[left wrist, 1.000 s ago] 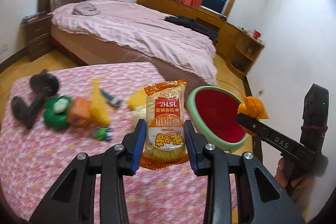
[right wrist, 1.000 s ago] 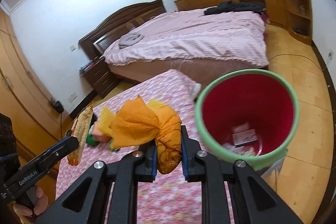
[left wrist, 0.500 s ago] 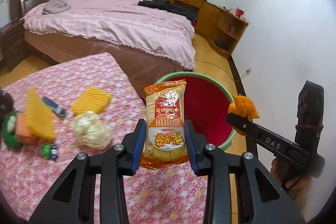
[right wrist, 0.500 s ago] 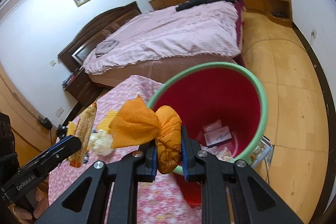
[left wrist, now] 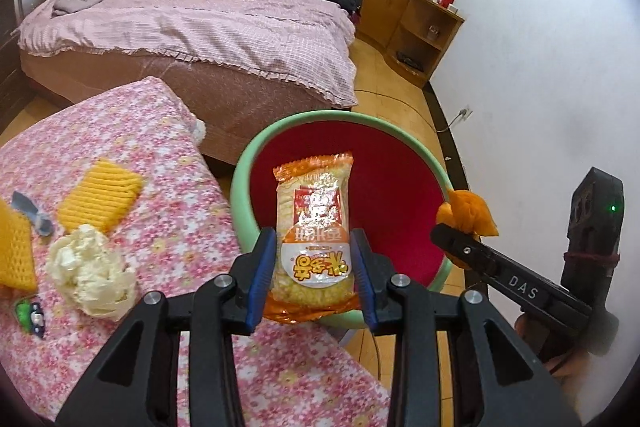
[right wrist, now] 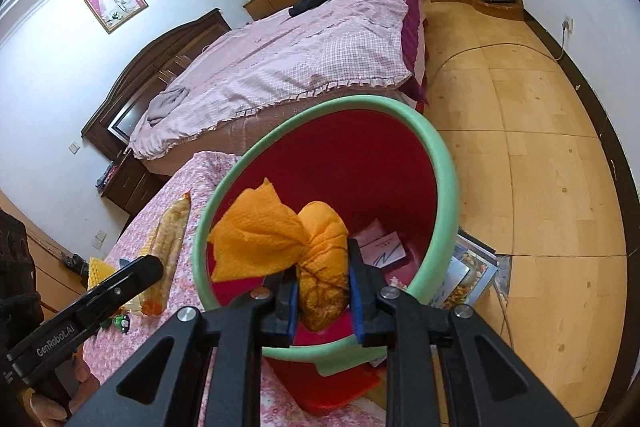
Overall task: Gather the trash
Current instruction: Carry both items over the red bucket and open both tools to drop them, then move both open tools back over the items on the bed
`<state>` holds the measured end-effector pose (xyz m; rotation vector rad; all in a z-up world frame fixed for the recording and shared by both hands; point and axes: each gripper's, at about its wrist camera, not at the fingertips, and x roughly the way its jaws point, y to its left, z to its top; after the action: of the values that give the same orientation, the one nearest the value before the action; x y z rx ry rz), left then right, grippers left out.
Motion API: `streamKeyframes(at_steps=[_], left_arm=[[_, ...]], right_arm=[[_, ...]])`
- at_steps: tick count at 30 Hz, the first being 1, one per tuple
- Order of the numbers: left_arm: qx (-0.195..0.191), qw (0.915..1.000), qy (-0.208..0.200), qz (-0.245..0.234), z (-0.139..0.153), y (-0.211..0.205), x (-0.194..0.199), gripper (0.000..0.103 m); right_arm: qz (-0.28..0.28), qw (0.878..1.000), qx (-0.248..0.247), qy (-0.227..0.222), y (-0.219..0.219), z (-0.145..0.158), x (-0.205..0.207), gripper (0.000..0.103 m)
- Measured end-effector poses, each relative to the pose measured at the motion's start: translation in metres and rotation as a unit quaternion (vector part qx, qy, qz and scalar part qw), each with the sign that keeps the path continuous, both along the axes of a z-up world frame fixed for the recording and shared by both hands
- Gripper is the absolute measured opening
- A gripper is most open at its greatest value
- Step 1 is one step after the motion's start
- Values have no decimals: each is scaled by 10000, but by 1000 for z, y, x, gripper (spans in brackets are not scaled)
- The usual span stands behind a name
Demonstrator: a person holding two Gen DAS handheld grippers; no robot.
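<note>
Over the bin (right wrist: 446, 187), left fingers (left wrist: 262, 267) pinch the snack packet (left wrist: 314, 227) — right fingers (right wrist: 358, 291), opening, flank the orange wad (right wrist: 320, 259).

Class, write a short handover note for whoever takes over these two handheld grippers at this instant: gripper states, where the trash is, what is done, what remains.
Left gripper: shut on the snack packet, held over the red bin.
Right gripper: jaws opening, orange wad between them, above the bin.
Done: paper scraps already lie in the bin.
Left: drop both items, then fetch the white crumpled ball and the yellow foam pieces on the floral table.
</note>
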<state>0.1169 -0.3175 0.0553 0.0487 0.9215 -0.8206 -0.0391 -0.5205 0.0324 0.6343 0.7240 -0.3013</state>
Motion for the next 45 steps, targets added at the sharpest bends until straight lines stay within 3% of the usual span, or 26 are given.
streamKeyframes(at_steps=[4, 6, 12, 31, 37, 45], left_arm=[[-9, 10000, -97, -16, 2, -3, -5, 42], [0, 10000, -98, 14, 4, -3, -5, 43], [0, 9998, -167, 111, 7, 6, -6, 43], [-128, 9943, -535, 913, 27, 93, -15, 43], [-59, 9897, -610, 1292, 27, 127, -6, 43], [29, 9775, -692, 1990, 20, 172, 15, 43]], right_arm=[[-28, 10000, -17, -5, -1, -1, 0, 25], [-43, 10000, 14, -9, -2, -1, 0, 35], [-54, 10000, 28, -67, -1, 2, -1, 46], [361, 9988, -11, -327, 56, 25, -7, 52], [550, 9981, 85, -277, 75, 21, 6, 52], [780, 9966, -5, -247, 97, 22, 23, 52]])
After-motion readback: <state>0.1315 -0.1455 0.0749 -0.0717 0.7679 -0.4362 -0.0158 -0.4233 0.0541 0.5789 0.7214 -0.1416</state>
